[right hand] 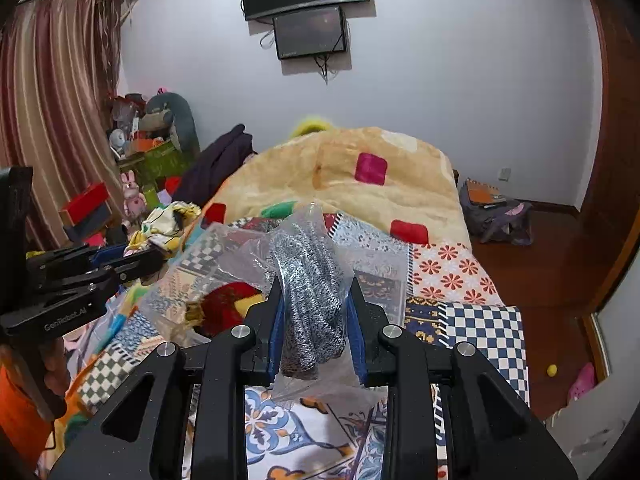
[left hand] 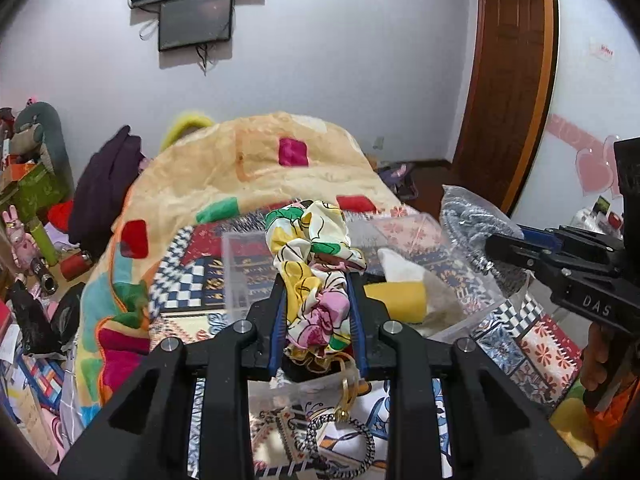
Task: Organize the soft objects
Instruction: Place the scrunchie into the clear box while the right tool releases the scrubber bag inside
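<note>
Left gripper (left hand: 318, 300): jaws narrowed and clamped on the floral cloth (left hand: 316, 264); the blue pads press it from both sides; the cloth bunches up above the fingertips and hangs a little below them; in the right wrist view this gripper (right hand: 150, 260) shows at the left edge with the cloth (right hand: 164, 226) sticking out beyond its tips.

Right gripper (right hand: 316, 316): jaws narrowed and clamped on the bagged grey knit (right hand: 310, 300); the knit roll stands roughly upright between the pads, its clear wrapper flaring above and below the fingers; in the left wrist view this gripper (left hand: 496, 246) enters from the right, the knit (left hand: 476, 220) at its tips.

Under the left gripper: a looped black-and-white cord (left hand: 340, 446) and an amber ring (left hand: 346, 396) lie on the patterned bedspread (left hand: 536, 344).

Just ahead: clear plastic box (left hand: 240, 268) sits on the bedspread, directly beyond the floral cloth; a yellow-and-white soft item (left hand: 404, 292) lies just right of the left gripper's fingers, in clear plastic.

Mid-distance: cream quilt with coloured squares (left hand: 248, 164) heaped on the bed; dark purple garment (left hand: 108, 184) at its left.

Far: two wall screens (right hand: 308, 8) on the white wall; curtain (right hand: 52, 92) at left; wooden door (left hand: 508, 80) at right; backpack (right hand: 496, 212) on the floor.
</note>
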### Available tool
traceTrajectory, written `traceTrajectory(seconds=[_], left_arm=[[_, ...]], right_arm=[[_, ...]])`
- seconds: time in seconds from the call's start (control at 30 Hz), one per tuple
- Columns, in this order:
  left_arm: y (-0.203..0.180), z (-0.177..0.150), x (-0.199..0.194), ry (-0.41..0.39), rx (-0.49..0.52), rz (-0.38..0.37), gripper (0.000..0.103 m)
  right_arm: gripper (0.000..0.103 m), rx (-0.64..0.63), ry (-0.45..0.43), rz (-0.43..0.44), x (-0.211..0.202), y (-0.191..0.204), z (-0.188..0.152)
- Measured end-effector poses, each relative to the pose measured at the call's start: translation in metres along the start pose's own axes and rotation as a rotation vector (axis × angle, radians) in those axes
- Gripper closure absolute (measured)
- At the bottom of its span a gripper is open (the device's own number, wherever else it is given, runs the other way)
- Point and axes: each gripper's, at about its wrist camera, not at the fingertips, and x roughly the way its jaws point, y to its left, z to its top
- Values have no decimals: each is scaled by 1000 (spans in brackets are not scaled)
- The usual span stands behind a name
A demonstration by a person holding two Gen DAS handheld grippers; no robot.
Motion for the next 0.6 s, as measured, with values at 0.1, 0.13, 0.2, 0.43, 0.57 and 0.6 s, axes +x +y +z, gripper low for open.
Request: traceTrajectory(seconds=[0.1, 0.13, 0.2, 0.43, 0.57, 0.6], left_arm=[[-4, -3, 21, 48, 11, -6, 77], [-5, -5, 27, 63, 11, -13, 77], [-7, -10, 37, 92, 8, -27, 77], [-13, -16, 52, 128, 24, -29, 75], [-15, -15, 44, 106, 32, -17, 56], [-15, -14, 40, 96, 33, -14, 50]], right_arm=[[78, 3, 41, -4, 15, -5, -5], [78, 4, 56, -5, 21, -5, -7], [78, -6, 87, -15, 32, -7, -12], [75, -26, 130, -35, 44, -5, -18], [64, -32, 149, -39, 45, -4, -19], [56, -31, 151, -35, 45, -4, -19]])
